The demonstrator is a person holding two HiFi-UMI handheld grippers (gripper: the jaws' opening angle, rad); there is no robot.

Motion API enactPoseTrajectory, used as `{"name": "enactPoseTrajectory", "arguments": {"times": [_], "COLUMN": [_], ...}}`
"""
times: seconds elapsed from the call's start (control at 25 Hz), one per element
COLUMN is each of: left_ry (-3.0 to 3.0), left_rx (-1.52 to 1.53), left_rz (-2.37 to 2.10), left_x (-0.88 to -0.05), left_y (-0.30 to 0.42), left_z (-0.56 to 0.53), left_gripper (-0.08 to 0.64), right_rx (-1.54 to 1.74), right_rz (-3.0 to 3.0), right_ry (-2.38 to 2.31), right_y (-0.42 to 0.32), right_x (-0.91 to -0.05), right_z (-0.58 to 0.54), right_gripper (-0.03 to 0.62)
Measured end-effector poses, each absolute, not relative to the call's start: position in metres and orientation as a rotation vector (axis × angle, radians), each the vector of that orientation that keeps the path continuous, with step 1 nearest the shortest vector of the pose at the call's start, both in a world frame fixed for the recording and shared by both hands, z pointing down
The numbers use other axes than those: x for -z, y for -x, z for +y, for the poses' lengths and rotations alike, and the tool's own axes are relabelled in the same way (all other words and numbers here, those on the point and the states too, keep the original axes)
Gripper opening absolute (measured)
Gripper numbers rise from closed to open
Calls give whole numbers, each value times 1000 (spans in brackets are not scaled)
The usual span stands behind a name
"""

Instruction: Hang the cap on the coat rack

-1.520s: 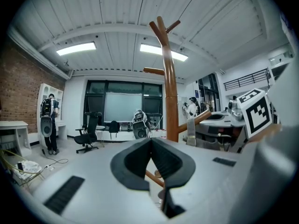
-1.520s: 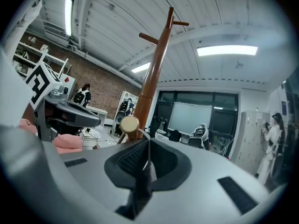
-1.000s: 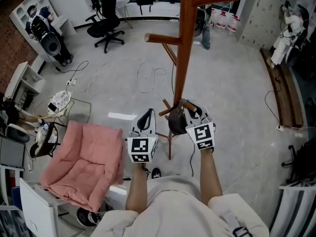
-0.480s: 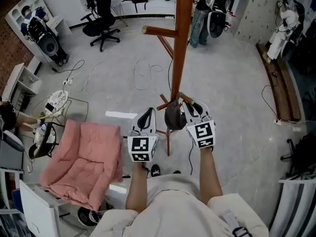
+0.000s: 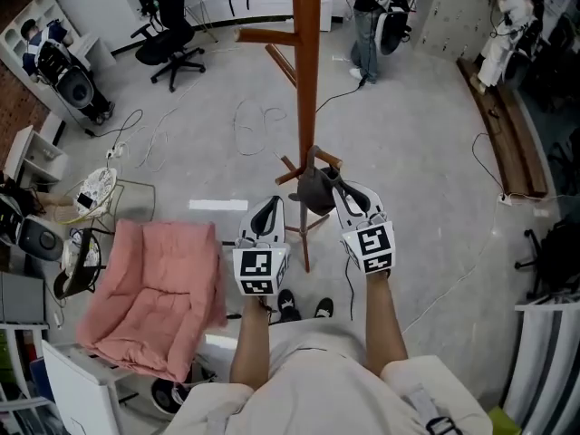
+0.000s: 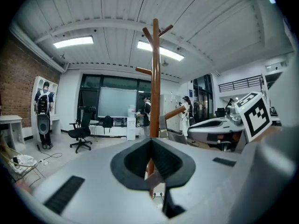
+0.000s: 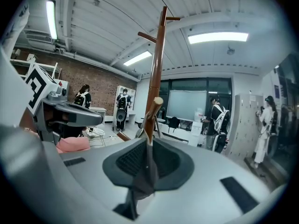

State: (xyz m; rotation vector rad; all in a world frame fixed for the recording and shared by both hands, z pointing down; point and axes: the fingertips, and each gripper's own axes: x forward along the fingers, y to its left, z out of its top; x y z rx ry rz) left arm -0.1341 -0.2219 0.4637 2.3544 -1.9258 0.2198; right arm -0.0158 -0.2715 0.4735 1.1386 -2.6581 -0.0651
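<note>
The wooden coat rack [image 5: 304, 80] stands on the floor just ahead of me, with a side peg [image 5: 263, 36] reaching left. A dark grey cap [image 5: 314, 191] hangs in front of the pole's lower part, and my right gripper [image 5: 337, 188] is shut on its fabric. In the right gripper view the cap's cloth [image 7: 142, 178] is pinched in the right gripper [image 7: 147, 148], with the coat rack [image 7: 158, 69] and a round-ended peg [image 7: 156, 102] right behind. My left gripper [image 5: 270, 208] sits beside it on the left, shut and holding nothing. The left gripper [image 6: 152, 143] faces the coat rack [image 6: 154, 78].
A pink cushioned chair [image 5: 159, 293] is at my lower left, next to a wire basket [image 5: 95, 193]. Cables [image 5: 254, 120] lie on the floor. An office chair [image 5: 168, 48] and a standing person [image 5: 367, 25] are beyond the rack. A long bench [image 5: 507, 143] runs along the right.
My right gripper has carried the cap forward and up, closer to the rack's pole. The left gripper has kept its place beside it. The head view has shifted a little.
</note>
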Motion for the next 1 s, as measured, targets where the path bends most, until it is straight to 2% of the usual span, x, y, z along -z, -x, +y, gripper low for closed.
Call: {"name": "enactPoseTrajectory", "arguments": {"times": [1.0], "left_ry": [-2460], "left_rx": [-276], "left_rz": [-1766], "left_x": [-481], "left_y": [99], "left_z": [-196], "left_gripper": [8], "right_rx": [-11], "right_rz": [-2626], "right_ry": [-1197], "right_y": [8], "right_x": [-493], "right_z": [-216], "right_gripper": [41]}}
